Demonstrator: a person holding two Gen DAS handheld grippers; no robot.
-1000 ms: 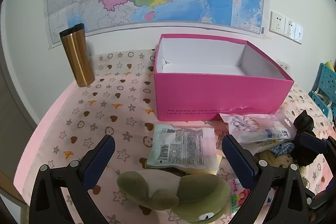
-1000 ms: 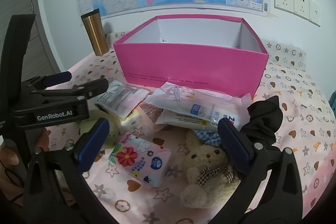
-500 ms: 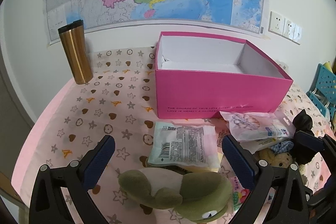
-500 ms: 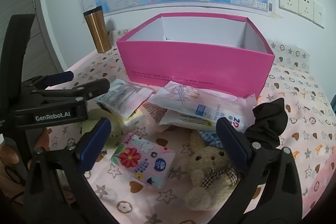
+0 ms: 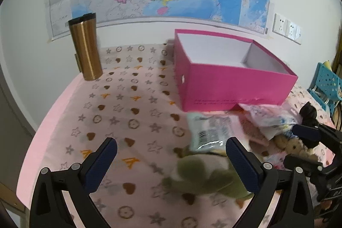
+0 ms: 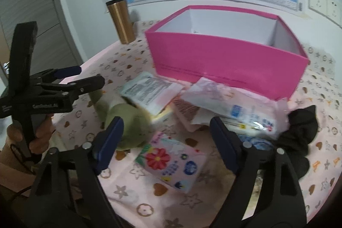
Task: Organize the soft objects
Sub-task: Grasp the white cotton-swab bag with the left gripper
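A green plush toy [image 5: 205,176] lies on the patterned cloth, blurred, just inside my left gripper's right finger. The left gripper [image 5: 171,155] is open and holds nothing; it also shows in the right wrist view [image 6: 85,76], held by a hand. My right gripper [image 6: 166,140] hovers over a pink flower-print tissue pack [image 6: 171,161]. Its jaws are closing with the pack between them, and the pads do not press on it. The open pink box [image 6: 224,61] stands behind, white inside. A small teddy bear [image 5: 295,146] lies beside the right gripper [image 5: 310,136].
Flat plastic packets [image 6: 149,91] and a white wipes pack [image 6: 241,114] lie piled before the box. A black cloth [image 6: 299,134] lies at the right. A gold tumbler [image 5: 85,50] stands at the back left by the wall. A blue perforated rack [image 5: 327,82] is at the far right.
The left gripper has swung left, so the plush and packets slid toward its right finger. The right gripper's jaws have narrowed and now frame the flower pack; the teddy bear left its view.
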